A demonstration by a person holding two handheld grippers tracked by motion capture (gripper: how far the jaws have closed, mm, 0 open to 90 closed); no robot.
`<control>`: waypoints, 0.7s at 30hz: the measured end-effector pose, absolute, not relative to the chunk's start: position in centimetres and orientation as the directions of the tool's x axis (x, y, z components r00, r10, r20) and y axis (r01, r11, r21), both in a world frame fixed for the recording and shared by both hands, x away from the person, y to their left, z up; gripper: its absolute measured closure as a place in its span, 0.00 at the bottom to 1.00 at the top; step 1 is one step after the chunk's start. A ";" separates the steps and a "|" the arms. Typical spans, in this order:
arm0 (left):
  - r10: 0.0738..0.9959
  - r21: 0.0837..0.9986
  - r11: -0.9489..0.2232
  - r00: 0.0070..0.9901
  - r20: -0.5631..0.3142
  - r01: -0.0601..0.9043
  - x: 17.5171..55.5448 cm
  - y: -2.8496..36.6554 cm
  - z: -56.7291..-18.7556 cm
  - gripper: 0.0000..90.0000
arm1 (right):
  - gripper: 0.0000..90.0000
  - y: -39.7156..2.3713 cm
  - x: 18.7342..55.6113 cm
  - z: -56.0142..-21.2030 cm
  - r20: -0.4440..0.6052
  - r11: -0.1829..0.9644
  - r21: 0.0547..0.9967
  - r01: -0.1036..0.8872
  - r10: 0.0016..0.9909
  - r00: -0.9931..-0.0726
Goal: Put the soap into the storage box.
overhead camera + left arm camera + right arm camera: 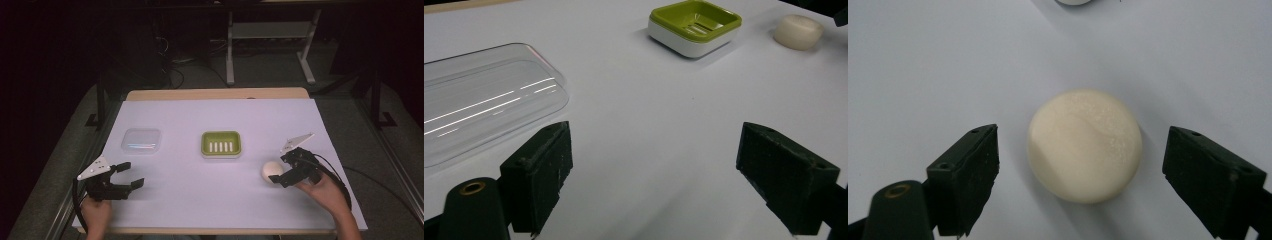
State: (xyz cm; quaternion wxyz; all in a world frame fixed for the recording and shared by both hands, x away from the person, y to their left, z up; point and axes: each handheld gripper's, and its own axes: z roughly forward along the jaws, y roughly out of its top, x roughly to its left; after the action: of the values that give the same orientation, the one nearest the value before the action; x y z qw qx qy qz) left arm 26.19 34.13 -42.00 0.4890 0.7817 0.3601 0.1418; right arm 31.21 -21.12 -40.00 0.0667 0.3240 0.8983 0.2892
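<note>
right hand-held gripper (281, 173), seen from the high view at the right of the bench (215, 200), held in the person's right hand (327, 192); its jaws stand spread apart and grip nothing. in the right gripper view the two black jaws rise on either side of a round, cream-coloured bar of soap (1085, 145), which lies flat on the white bench cover between them, with a gap to each jaw, nearer the left one. in the high view the soap (272, 171) sits just beside the gripper's tips, towards the bench centre.

left hand-held gripper (131, 175), at the left near the front edge, held in the person's left hand (96, 212); its jaws are likewise spread and empty, with bare bench cover between them in the left gripper view. just beyond its left jaw lies a clear plastic lid (479, 100), resting flat on the cover.

further out, near the middle of the bench, stands a green soap dish (221, 144) with a white base and a slotted floor; it is empty. the clear lid (141, 140) lies to its left, well apart from it, and the soap to its right and nearer the person.
</note>
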 end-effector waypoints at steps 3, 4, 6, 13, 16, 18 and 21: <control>0.702 0.866 -0.262 0.700 -0.131 0.425 26.2 34.1 -42.0 0.16 | 0.16 -20.9 31.4 -40.0 0.069 0.621 0.561 0.547 0.624 -0.779; 0.701 0.867 -0.262 0.701 -0.131 0.425 26.2 34.2 -42.0 0.16 | 0.16 -20.8 31.5 -40.0 0.066 0.623 0.561 0.546 0.623 -0.779; 0.701 0.866 -0.264 0.701 -0.130 0.424 26.2 34.2 -42.0 0.16 | 0.16 -20.7 31.6 -40.1 0.066 0.623 0.558 0.548 0.626 -0.777; 0.698 0.867 -0.263 0.704 -0.132 0.423 26.2 34.0 -42.0 0.16 | 0.16 -20.3 31.7 -41.1 0.069 0.625 0.554 0.550 0.624 -0.778; 0.696 0.867 -0.265 0.706 -0.131 0.423 26.2 34.0 -42.0 0.16 | 0.16 -20.2 31.8 -41.3 0.067 0.622 0.548 0.560 0.634 -0.770; 0.695 0.866 -0.267 0.707 -0.131 0.423 26.2 34.0 -42.0 0.16 | 0.16 -20.1 31.8 -41.4 0.065 0.623 0.547 0.559 0.634 -0.771; 0.695 0.866 -0.266 0.707 -0.131 0.422 26.2 34.0 -42.0 0.16 | 0.16 -20.0 31.9 -41.7 0.069 0.619 0.543 0.568 0.641 -0.764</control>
State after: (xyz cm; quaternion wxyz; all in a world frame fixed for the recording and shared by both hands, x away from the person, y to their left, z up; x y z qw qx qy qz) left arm 26.20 33.96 -42.02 0.4897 0.7834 0.3565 0.1391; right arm 31.86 -19.97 -41.75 0.0658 0.3370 0.8972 0.2776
